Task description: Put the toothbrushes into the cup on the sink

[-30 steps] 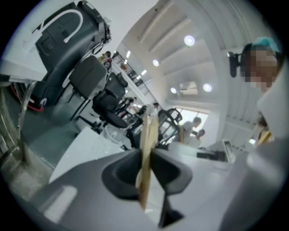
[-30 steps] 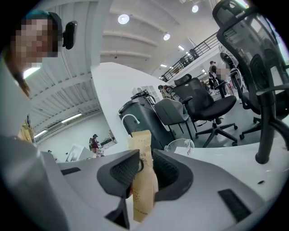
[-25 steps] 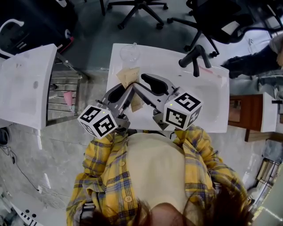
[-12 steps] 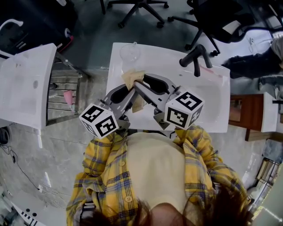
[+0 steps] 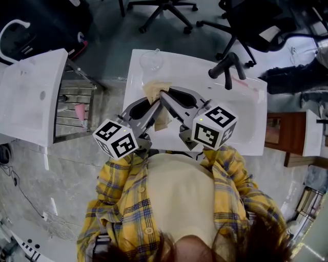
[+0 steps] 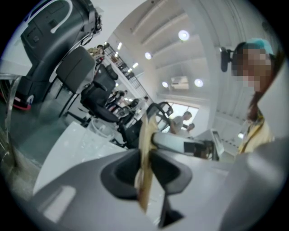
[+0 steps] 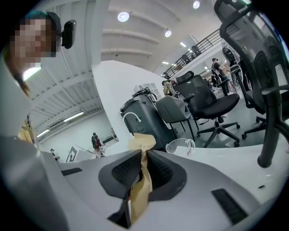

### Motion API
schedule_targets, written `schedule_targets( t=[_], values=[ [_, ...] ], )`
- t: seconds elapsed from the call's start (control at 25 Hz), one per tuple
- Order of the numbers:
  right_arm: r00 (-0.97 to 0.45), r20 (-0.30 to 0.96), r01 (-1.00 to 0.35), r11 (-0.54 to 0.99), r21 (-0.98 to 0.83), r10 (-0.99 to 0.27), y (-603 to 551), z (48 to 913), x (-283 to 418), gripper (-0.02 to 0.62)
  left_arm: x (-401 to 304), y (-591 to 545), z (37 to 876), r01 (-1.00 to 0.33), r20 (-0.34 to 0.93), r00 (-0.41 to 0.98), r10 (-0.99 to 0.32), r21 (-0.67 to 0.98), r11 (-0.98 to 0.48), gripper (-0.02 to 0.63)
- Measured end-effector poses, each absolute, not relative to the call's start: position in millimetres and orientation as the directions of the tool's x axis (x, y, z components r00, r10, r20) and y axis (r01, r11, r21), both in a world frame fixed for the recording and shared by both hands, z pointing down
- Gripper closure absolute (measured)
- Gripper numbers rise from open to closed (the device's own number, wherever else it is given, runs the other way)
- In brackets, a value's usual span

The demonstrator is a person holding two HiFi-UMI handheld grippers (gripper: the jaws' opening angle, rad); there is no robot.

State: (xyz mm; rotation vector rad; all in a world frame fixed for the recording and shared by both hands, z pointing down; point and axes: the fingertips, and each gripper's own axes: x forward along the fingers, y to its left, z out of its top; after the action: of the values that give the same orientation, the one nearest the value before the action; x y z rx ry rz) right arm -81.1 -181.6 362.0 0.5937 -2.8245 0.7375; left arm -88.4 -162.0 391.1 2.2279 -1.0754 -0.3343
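Head view, middle: the left gripper (image 5: 151, 106) is squeezing a brown paper packet (image 5: 153, 88), and the right gripper's (image 5: 165, 97) jaws are closing on it too — probably for ripping it open.

Support: white sink (image 5: 187, 66), a rectangular top with a shallow basin (image 5: 247, 118) sunk into its right part; seen from the right gripper view as a smooth white plane (image 7: 253, 169).
Far-left corner: clear cup (image 5: 150, 60), upright on the sink top, handle visible in the right gripper view (image 7: 180, 146).
Far edge, right of centre: black faucet (image 5: 227, 66), mounted on the top, well apart from the cup.
Beside the faucet base: thin pink item (image 5: 240, 80) lying flat; too small to identify.
Below: grey floor (image 5: 107, 48), on which office chairs (image 5: 161, 7) stand beyond the sink.
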Motion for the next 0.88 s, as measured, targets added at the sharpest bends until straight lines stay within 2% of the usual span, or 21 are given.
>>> schedule_targets(
  t=[0.28,0.88],
  values=[
    [-0.909,0.240,-0.415,0.801,-0.431,-0.342,-185.8,358.3,-74.0,0.551,-98.4,-160.7,383.5,-0.589,-0.008,0.593,-0.805,0.677,-0.442,0.549],
    [-0.926,0.224,-0.374,0.832,-0.409,-0.305,-174.8,345.3,-74.1,0.552,-106.3,-150.2,373.6,-0.667,-0.003,0.514,-0.858,0.627,-0.402,0.563]
  ],
)
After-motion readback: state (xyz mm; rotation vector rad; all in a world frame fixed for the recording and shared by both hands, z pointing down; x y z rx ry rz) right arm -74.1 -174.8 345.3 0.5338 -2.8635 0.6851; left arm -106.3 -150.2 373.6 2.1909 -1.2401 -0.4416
